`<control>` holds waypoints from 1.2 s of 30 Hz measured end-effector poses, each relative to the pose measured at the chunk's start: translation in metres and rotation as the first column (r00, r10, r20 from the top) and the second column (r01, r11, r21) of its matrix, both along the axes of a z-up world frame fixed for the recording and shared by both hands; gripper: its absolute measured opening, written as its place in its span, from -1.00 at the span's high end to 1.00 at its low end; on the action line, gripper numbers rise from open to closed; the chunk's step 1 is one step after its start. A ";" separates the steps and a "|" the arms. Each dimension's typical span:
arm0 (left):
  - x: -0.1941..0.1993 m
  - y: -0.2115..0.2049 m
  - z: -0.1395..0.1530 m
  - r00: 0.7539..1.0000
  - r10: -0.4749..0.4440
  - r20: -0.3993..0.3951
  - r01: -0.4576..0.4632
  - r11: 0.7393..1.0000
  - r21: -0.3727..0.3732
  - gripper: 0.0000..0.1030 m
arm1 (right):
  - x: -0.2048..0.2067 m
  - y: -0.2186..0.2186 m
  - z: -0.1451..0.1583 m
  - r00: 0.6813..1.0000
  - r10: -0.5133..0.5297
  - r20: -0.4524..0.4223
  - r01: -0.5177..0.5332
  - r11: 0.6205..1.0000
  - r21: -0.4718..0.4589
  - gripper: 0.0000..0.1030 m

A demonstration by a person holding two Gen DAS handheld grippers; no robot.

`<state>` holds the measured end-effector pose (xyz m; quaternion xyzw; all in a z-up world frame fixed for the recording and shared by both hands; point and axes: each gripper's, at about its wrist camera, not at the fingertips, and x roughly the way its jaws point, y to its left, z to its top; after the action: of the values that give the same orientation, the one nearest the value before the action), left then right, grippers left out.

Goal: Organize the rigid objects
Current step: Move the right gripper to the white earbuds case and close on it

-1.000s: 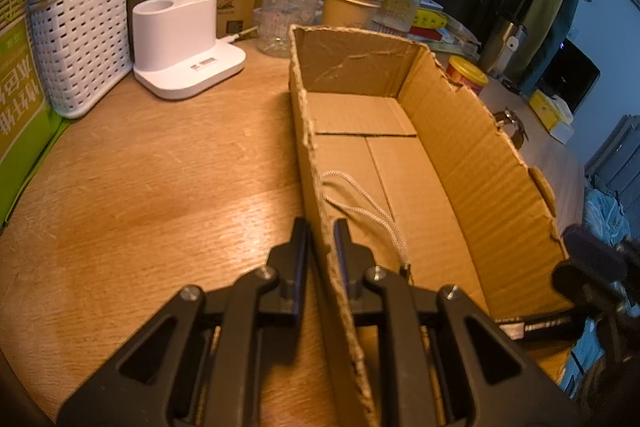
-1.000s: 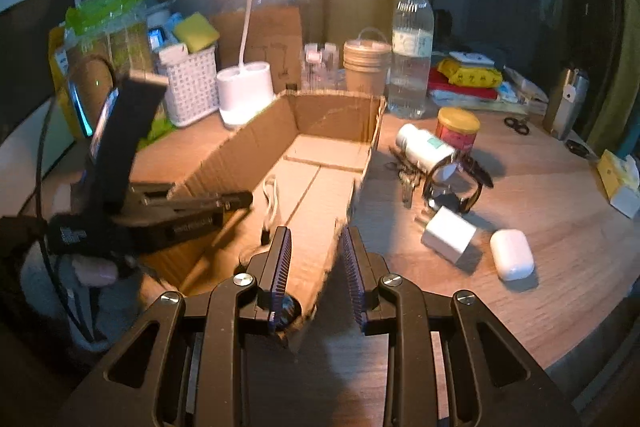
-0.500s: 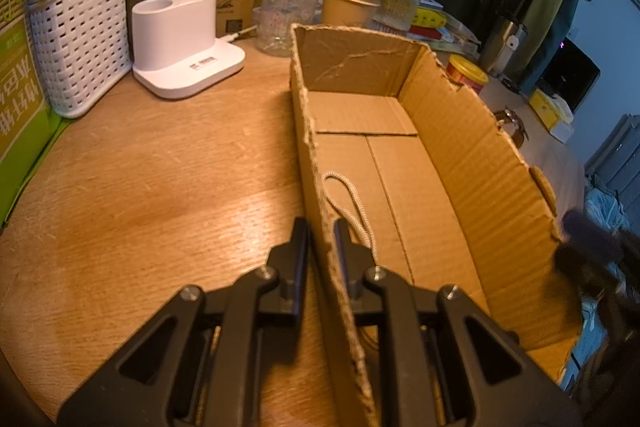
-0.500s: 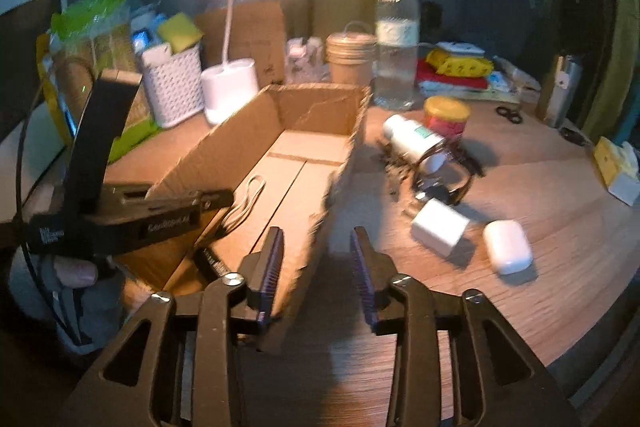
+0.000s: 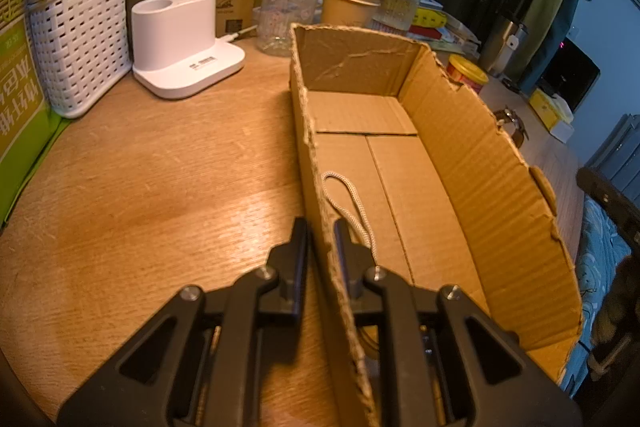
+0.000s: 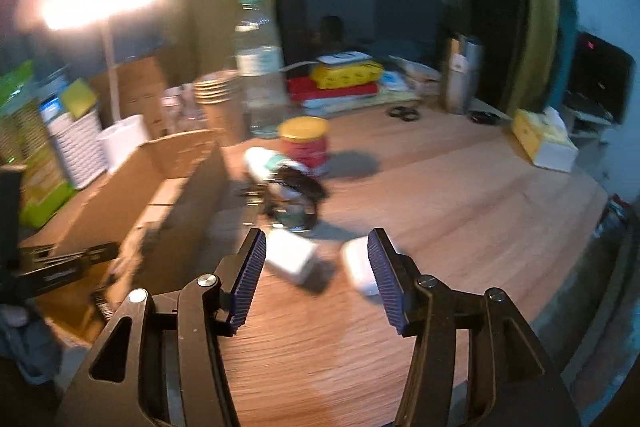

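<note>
- We see the cardboard box (image 5: 472, 163), a long open tray of corrugated board with ragged, torn rims, standing on the wood-grain worktop (image 5: 160, 187); a loop of white braided cord (image 5: 352, 199) lies on its floor.
- Our left gripper (image 5: 320, 239) is pinched tight on the box's near long wall, one black finger outside and one inside, just as it was a second ago.
- Our right gripper (image 6: 316, 267) has ribbed blue pads and its jaws have just been opening; they now stand fairly wide with nothing between them.
- A second ago it straddled the box's other wall; now it has swung away over the bare worktop, and its view is blurred.
- Just beyond its fingers lie a white boxy charger (image 6: 290, 259) and a white rounded earbud case (image 6: 358, 267), near each other.
- Further off sit a black-banded watch (image 6: 296, 199), a white bottle (image 6: 264, 163) on its side and a red tin with a yellow lid (image 6: 306, 143).
</note>
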<state>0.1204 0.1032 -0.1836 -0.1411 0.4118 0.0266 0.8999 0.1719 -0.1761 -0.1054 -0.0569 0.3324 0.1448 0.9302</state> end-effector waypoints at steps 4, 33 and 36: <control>0.000 0.001 0.000 1.000 0.000 0.000 0.000 1.000 0.000 0.74 | 0.016 -0.013 -0.013 0.999 -0.039 -0.016 0.039 0.999 -0.008 -0.10; 0.000 0.001 0.000 1.000 -0.003 -0.001 0.003 1.000 -0.001 0.74 | 0.058 -0.010 -0.058 0.989 -0.051 -0.141 0.042 0.997 -0.067 -0.10; 0.000 0.001 0.000 1.000 -0.003 -0.001 0.003 1.000 -0.001 0.74 | 0.059 -0.007 -0.060 0.988 -0.051 -0.147 0.039 0.996 -0.083 -0.10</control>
<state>0.1206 0.1046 -0.1832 -0.1412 0.4124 0.0252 0.8996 0.2310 -0.1834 -0.1651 -0.0755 0.4077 0.1144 0.9028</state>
